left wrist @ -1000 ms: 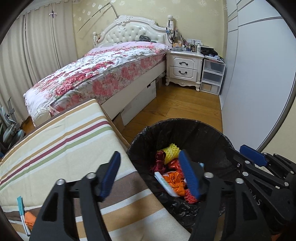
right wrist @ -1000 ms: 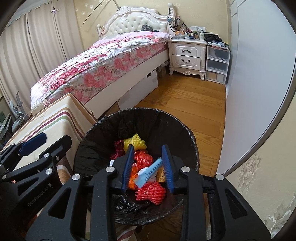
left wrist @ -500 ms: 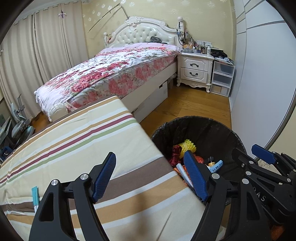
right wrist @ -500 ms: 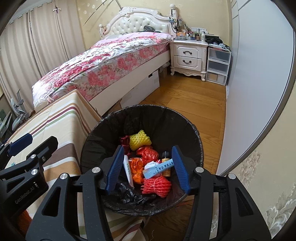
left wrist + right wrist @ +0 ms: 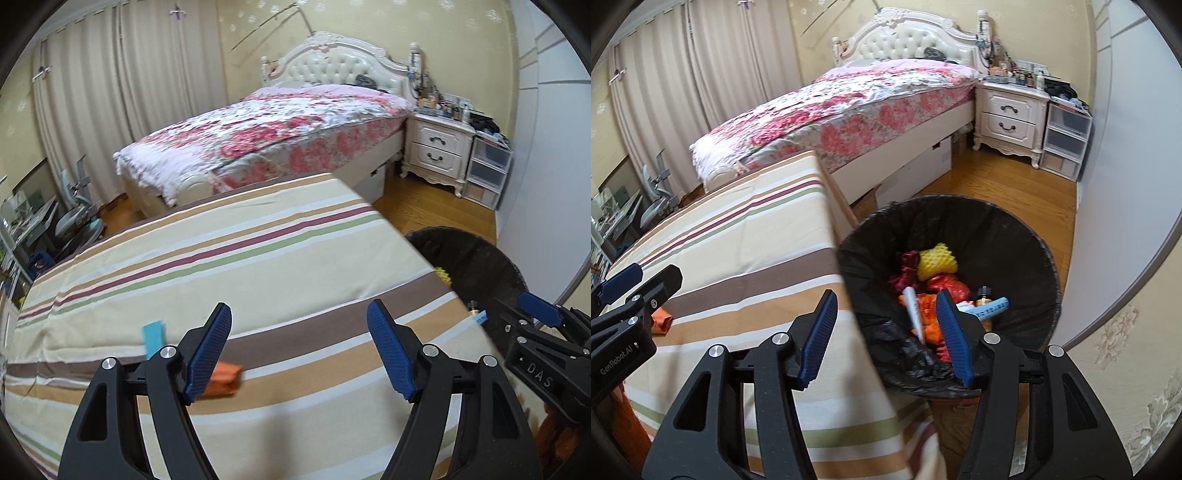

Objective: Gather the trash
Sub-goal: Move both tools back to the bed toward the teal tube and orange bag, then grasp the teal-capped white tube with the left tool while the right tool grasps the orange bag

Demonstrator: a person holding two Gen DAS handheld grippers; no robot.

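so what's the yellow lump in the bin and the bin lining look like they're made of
The yellow lump looks like soft foam netting, the fruit-wrap kind: matte, with a regular bumpy grid across its surface, though foam is a guess from texture alone. The bin lining looks like thin black plastic film: it wrinkles, folds loosely over the rim and gives a dull sheen on its creases.

walls yellowish | floor (image 5: 1008,192) wood | bed (image 5: 280,129) floral | nightstand (image 5: 437,151) white | curtains (image 5: 110,122) seemingly drawn
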